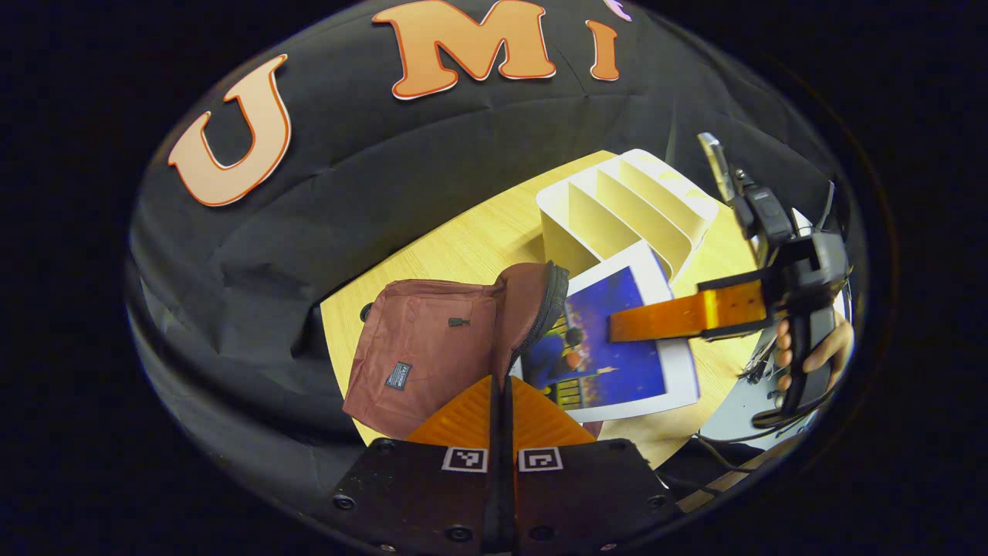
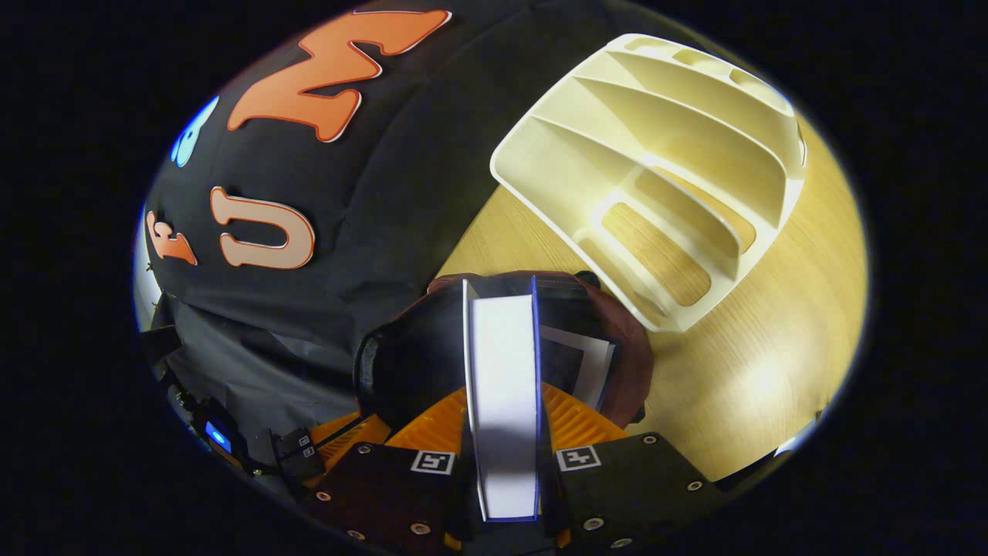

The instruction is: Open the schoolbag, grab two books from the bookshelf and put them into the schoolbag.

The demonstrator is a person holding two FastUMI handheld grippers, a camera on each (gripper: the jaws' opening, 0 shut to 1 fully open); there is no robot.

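One counter (image 1: 463,247) carries one bookshelf (image 1: 625,208), upper right of the left gripper view, and one schoolbag (image 1: 432,347) at centre. The right tongs (image 2: 502,432) clamp one book (image 2: 503,386) at the bag's open mouth, beside a second book (image 2: 587,363) inside. The left tongs (image 1: 500,401), bottom centre, are closed with nothing visible between the fingers.

- Schoolbag (image 1: 421,351): maroon fabric, lying on the wooden table, its zippered mouth gaping toward the bookshelf.
- Book (image 1: 610,340): blue cover with white border, one end slanting into the schoolbag's mouth.
- Bookshelf (image 2: 664,170): cream slotted rack, just beyond the schoolbag, slots bare.
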